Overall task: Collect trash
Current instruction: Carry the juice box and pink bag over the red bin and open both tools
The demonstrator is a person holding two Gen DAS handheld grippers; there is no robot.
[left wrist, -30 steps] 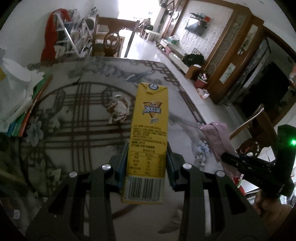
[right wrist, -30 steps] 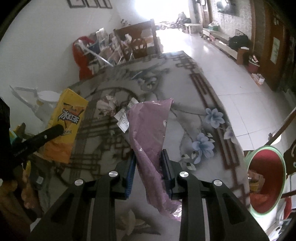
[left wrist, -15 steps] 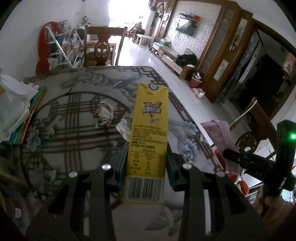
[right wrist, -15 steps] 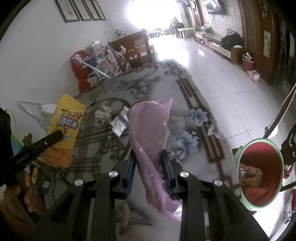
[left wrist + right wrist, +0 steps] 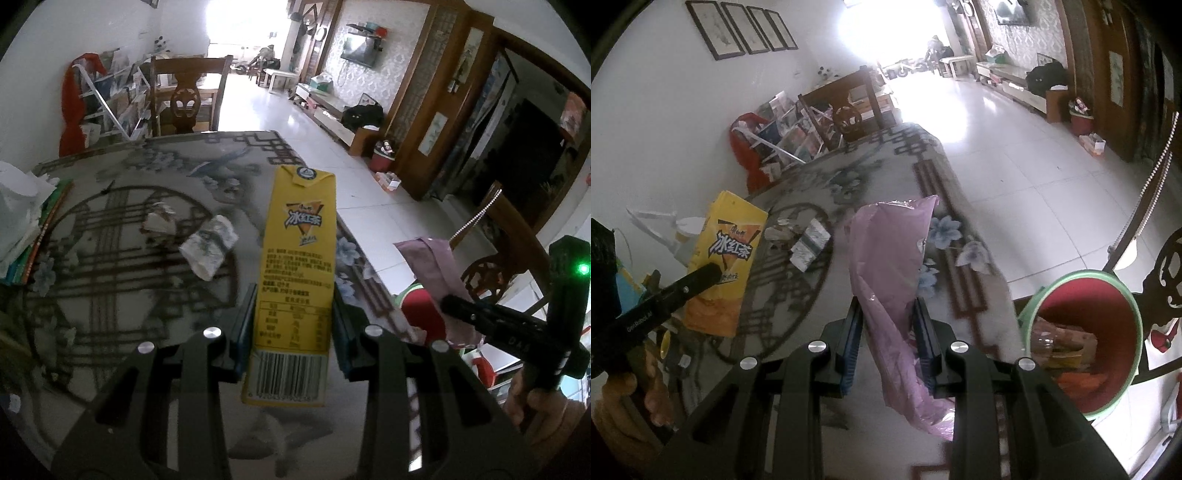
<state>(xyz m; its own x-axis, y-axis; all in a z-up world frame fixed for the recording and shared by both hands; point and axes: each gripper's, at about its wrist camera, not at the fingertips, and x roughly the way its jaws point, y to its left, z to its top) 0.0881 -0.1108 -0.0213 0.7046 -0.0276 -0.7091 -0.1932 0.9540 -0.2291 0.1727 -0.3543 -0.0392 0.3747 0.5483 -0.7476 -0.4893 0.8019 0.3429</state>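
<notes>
My left gripper (image 5: 293,325) is shut on a yellow iced-tea carton (image 5: 297,266) and holds it upright above the patterned table (image 5: 110,295). The carton also shows in the right wrist view (image 5: 726,254). My right gripper (image 5: 888,332) is shut on a crumpled pink plastic bag (image 5: 890,266), also seen in the left wrist view (image 5: 432,266). A red bin with a green rim (image 5: 1086,332) stands on the floor beside the table's right edge, with trash inside. A crumpled paper (image 5: 159,223) and a white wrapper (image 5: 208,247) lie on the table.
Stacked books and white paper (image 5: 22,225) sit at the table's left edge. A wooden chair (image 5: 186,99) stands at the far end. Another chair (image 5: 1167,273) is right of the bin. White tiled floor (image 5: 1015,155) stretches to the right.
Both grippers have risen and drawn back toward the table's near right corner, still holding carton and bag. The bin has come closer in the right wrist view.
</notes>
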